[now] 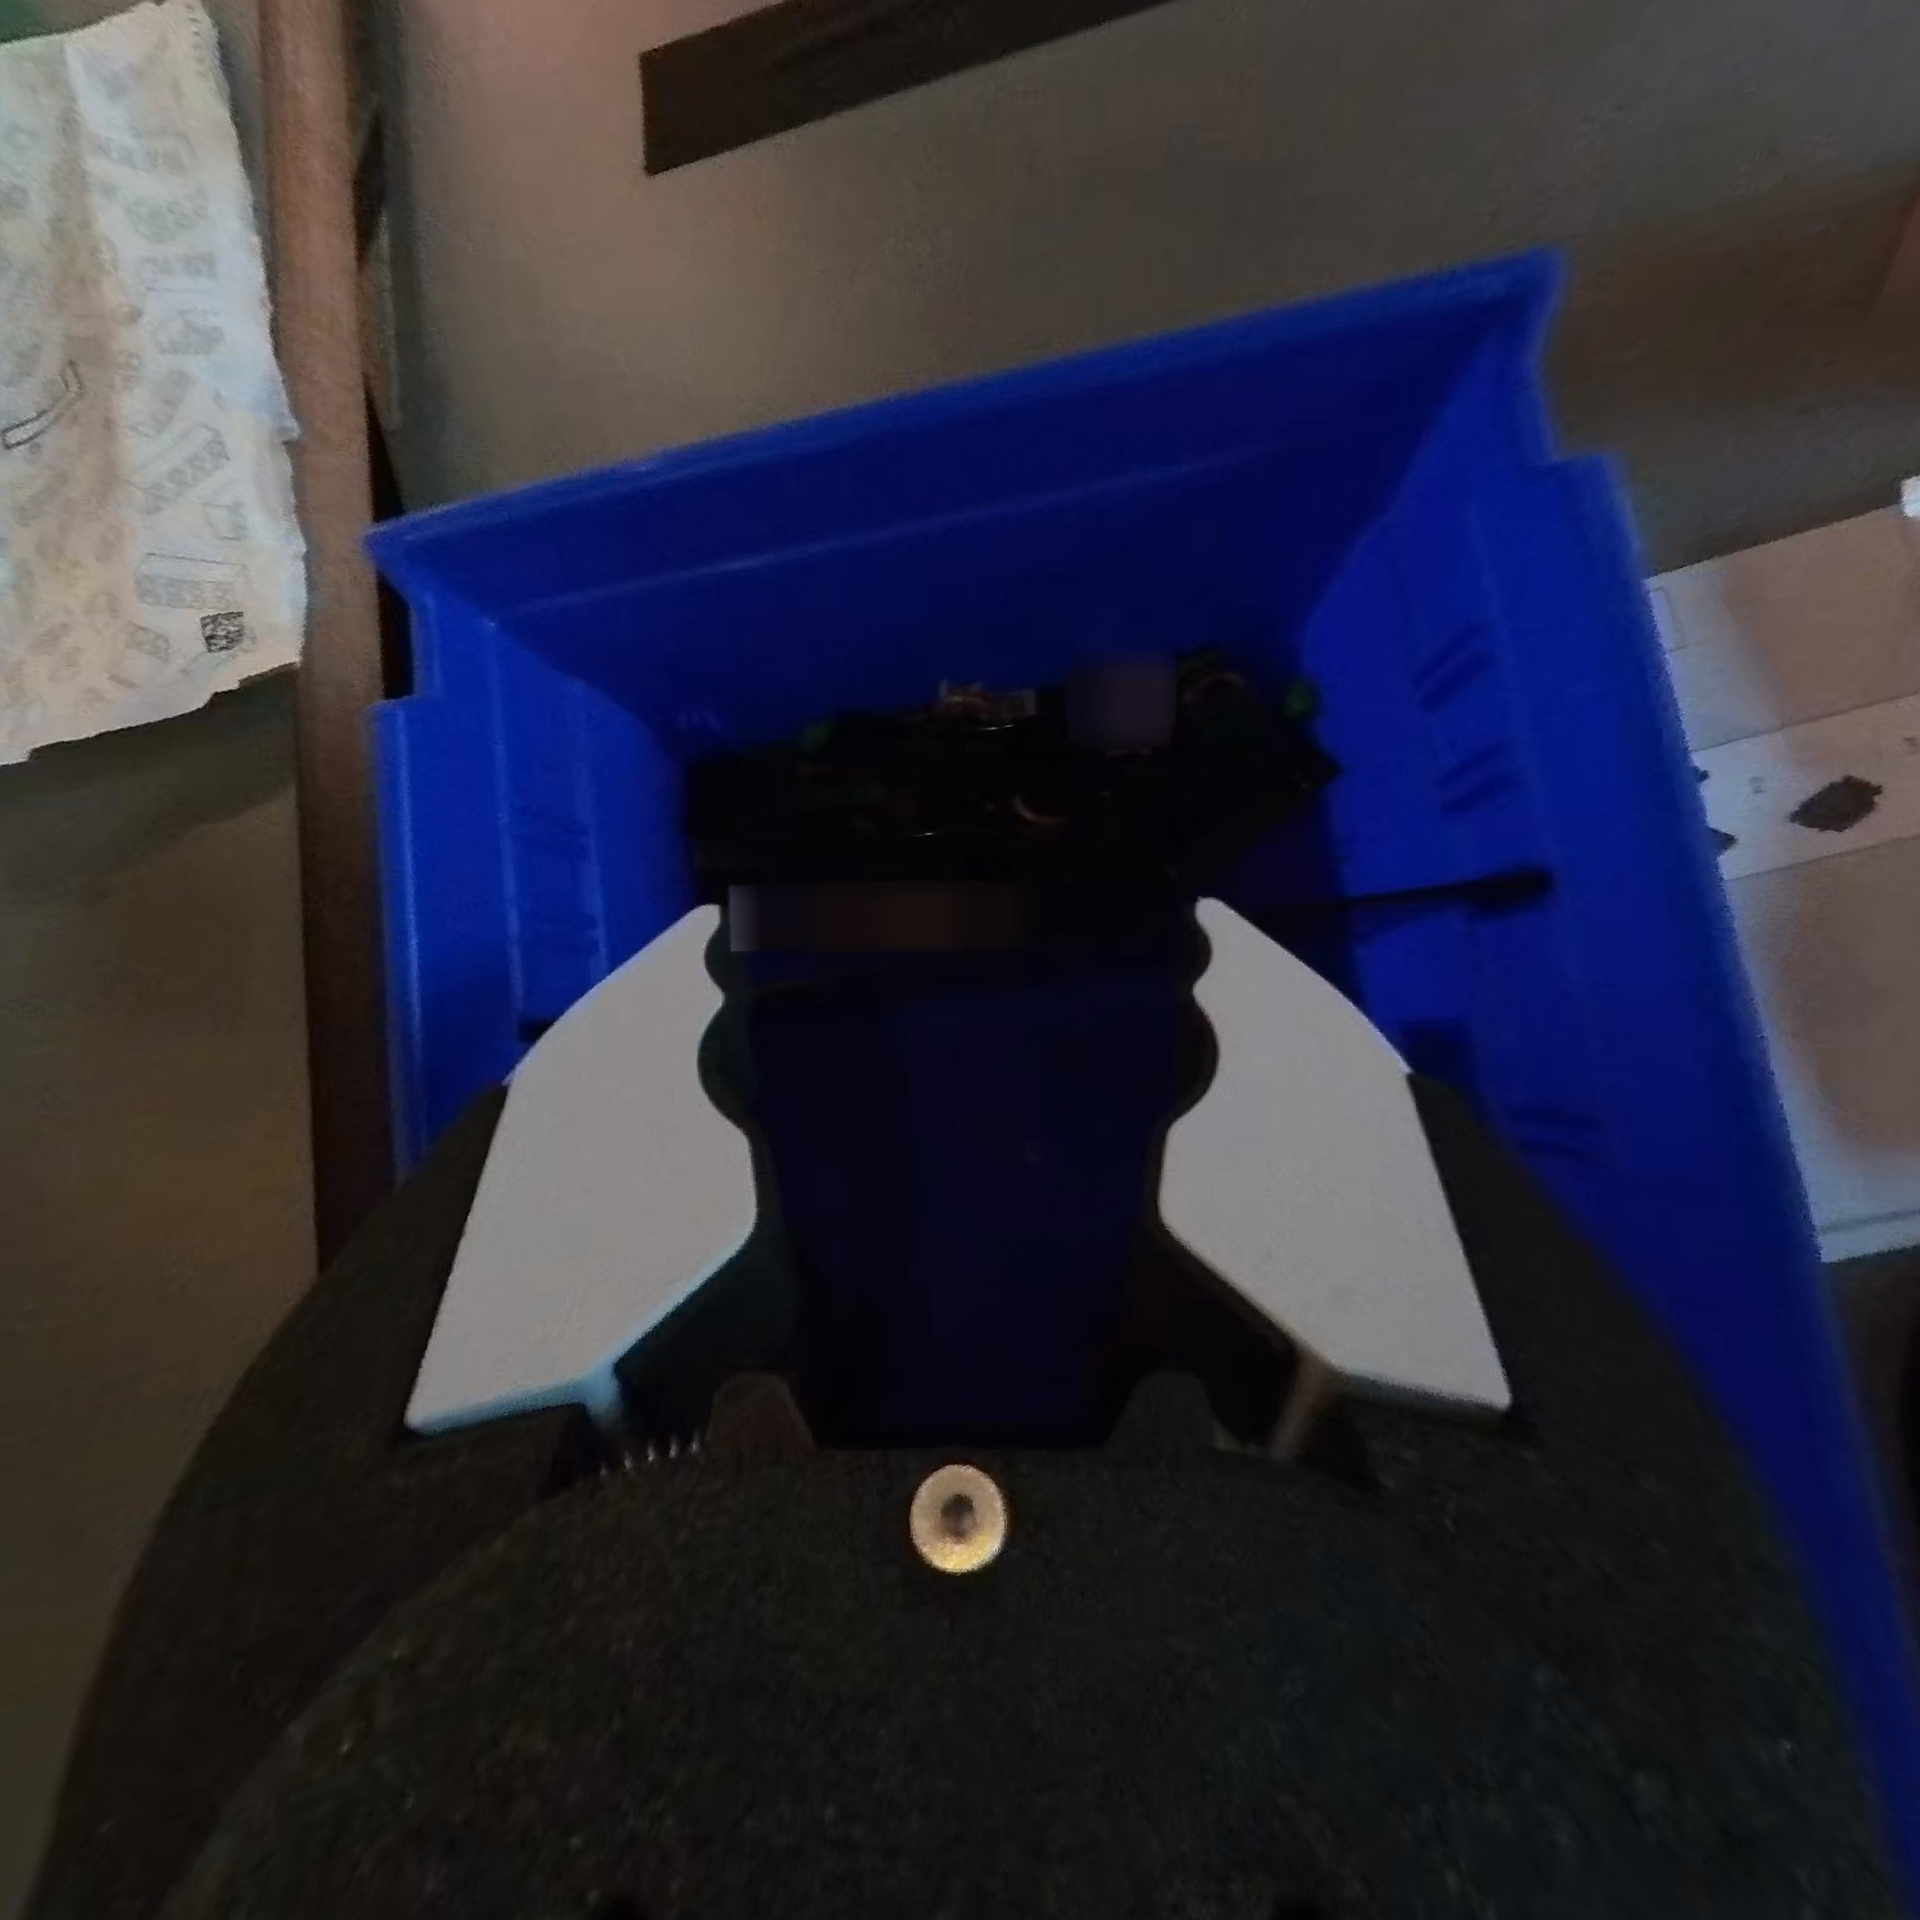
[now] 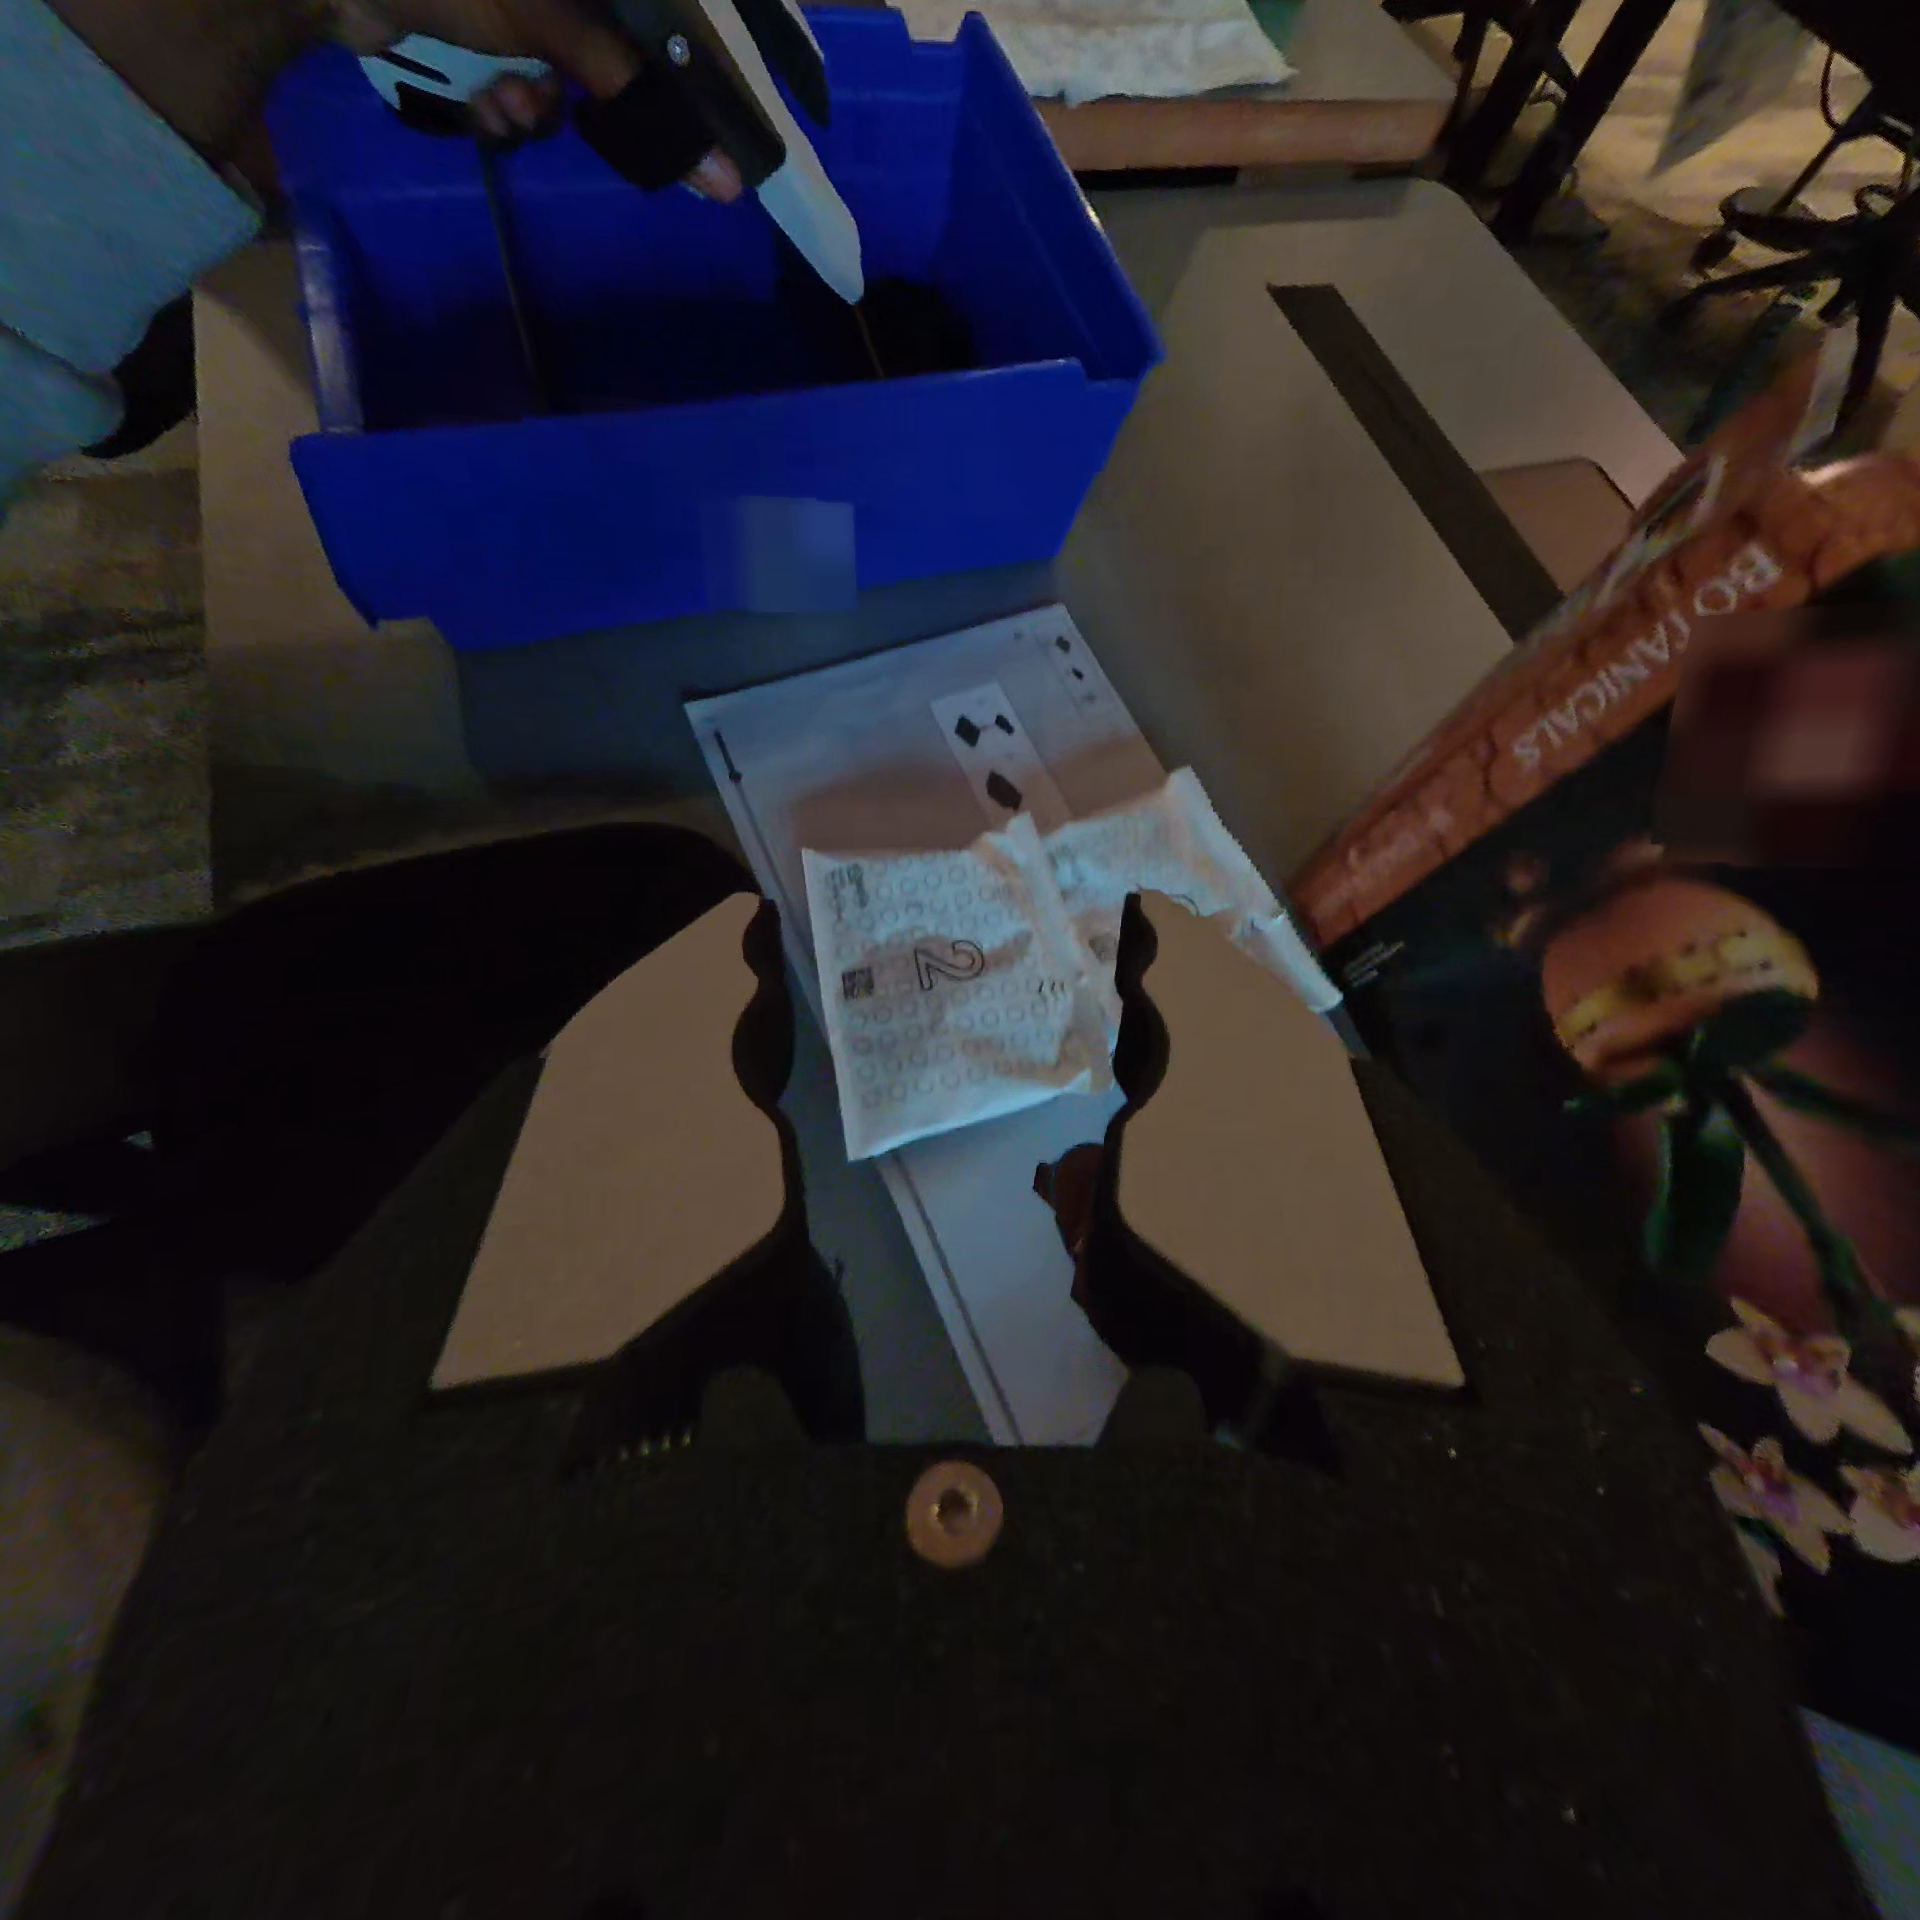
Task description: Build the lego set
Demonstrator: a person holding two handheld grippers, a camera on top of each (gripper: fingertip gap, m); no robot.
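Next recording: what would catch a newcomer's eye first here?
The bright blue bin stands out, with the left gripper open inside it, near a dark pile of small parts. Nearer, the open right gripper hovers over a torn paper bag lying on a booklet.

Twin hand-held grippers, black bodies with pale fingers

Each gripper [image 1: 956, 925] [image 2: 940, 914] has a grainy black body, one brass-coloured screw [image 1: 957, 1519], white-faced fingers [image 1: 613, 1174] edged with wavy black pads, and small gear teeth [image 1: 649, 1449].

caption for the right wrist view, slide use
Open right gripper above a torn paper bag on an instruction sheet, blue bin beyond.
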